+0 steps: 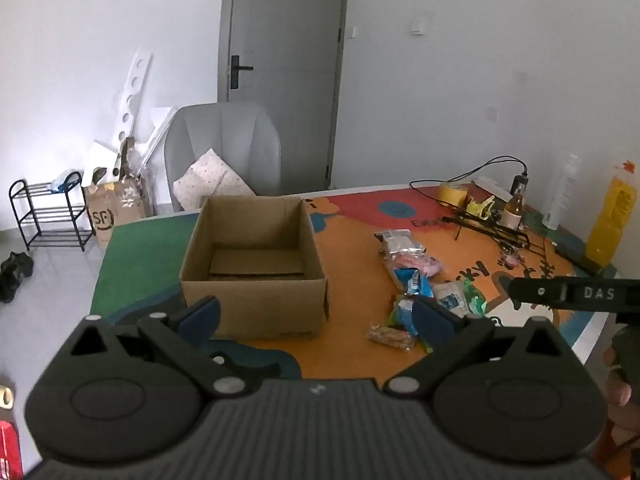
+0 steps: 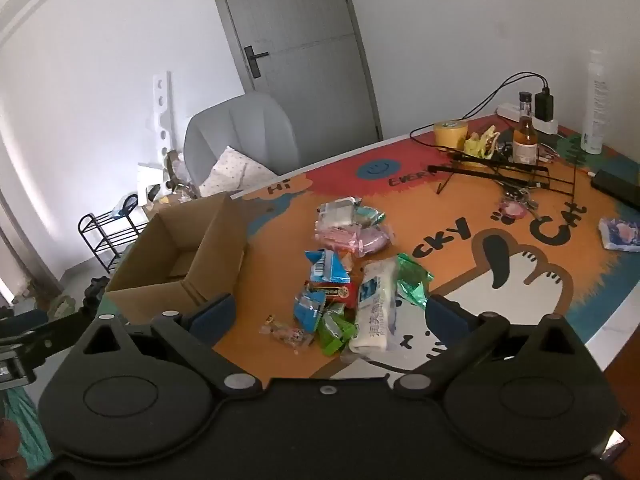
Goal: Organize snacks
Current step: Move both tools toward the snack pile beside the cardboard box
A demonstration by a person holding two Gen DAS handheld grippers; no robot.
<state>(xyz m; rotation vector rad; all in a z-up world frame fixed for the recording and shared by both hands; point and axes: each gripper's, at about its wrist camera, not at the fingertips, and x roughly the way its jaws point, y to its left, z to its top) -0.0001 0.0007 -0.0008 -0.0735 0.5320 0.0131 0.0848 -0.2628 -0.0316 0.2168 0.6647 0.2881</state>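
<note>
An open cardboard box (image 1: 256,264) stands on the colourful table mat, seemingly with only a cardboard sheet on its floor; the right wrist view has it (image 2: 176,264) at the left. A pile of snack packets (image 1: 416,280) lies to its right, seen closer as blue, green, pink and white wrappers (image 2: 344,268). My left gripper (image 1: 316,316) hovers open in front of the box with nothing between its blue pads. My right gripper (image 2: 330,316) is open above the near end of the pile, holding nothing. Its black arm (image 1: 572,292) shows at the right of the left wrist view.
At the table's far right are a yellow tape roll (image 2: 450,134), a glass bottle (image 2: 525,136), black wire stands (image 2: 500,168), cables, a white bottle (image 2: 596,100) and a blue packet (image 2: 620,234). A grey chair (image 1: 224,152) stands behind the table, a shoe rack (image 1: 48,216) on the floor.
</note>
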